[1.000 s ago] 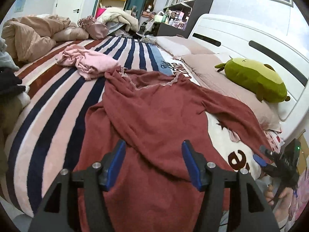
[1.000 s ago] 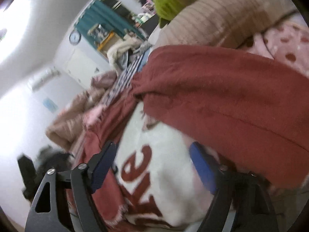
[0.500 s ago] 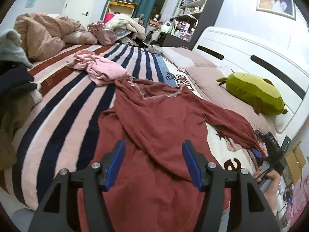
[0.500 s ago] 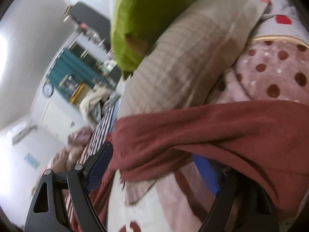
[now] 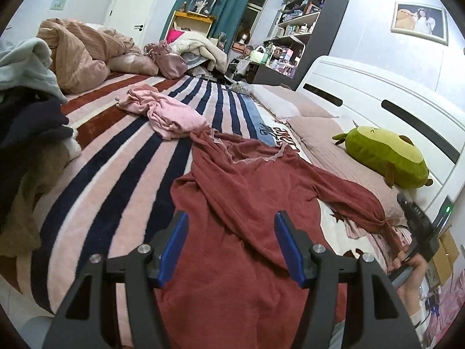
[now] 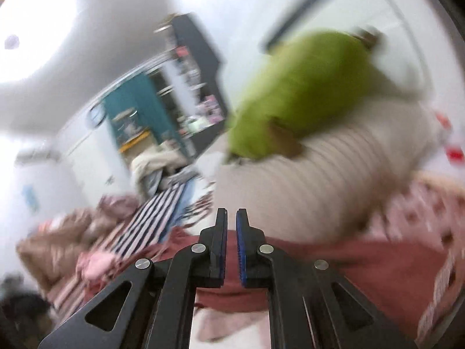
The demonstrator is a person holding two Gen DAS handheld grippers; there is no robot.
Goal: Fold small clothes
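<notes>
Two grippers work over one red garment point(image 5: 247, 203), which lies spread and rumpled along the striped blanket point(image 5: 116, 174), its lace-trimmed neckline toward the far end of the bed and one sleeve point(image 5: 351, 200) trailing toward the pillows. We hold the left gripper point(image 5: 231, 244) above the body of the garment with its jaws standing apart and nothing between them. The right gripper point(image 6: 231, 244) has its jaws shut; red cloth runs just beneath them, and in the left view the sleeve end gathers at that gripper, so we judge it pinched there. We expect the fabric to be soft, light and limp, best taken at cuffs, hem or shoulder seams. Open blanket lies on the left; the pink garment point(image 5: 162, 113), pillows and green plush point(image 5: 386, 160) bound the rest.
</notes>
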